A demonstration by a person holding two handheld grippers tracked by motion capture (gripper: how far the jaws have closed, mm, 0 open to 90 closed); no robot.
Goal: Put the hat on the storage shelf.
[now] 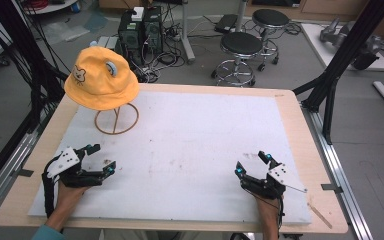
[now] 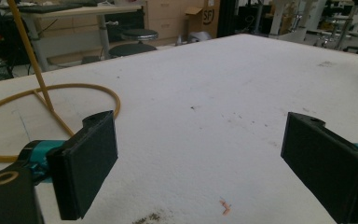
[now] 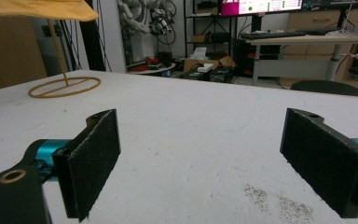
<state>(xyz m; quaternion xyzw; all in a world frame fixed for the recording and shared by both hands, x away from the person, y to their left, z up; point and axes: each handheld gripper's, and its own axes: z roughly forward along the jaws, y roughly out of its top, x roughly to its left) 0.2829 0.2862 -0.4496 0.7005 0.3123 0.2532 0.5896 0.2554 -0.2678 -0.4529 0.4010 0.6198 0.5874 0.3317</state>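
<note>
Yellow bucket hat point(image 1: 101, 80) on thin yellow wire stand point(image 1: 116, 119) at ten o'clock of white table mat point(image 1: 190, 145), left gripper point(image 1: 101, 159) at eight o'clock, right gripper point(image 1: 252, 164) at five o'clock, both with jaws spread wide, holding nothing

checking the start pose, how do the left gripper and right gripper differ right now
The left gripper lies near the table's left edge, close to the yellow hat on its wire stand; the right gripper lies toward the right edge, far from the hat. The left's jaws point right and away, the right's left and away. Both are open, empty, low over the white mat.
</note>
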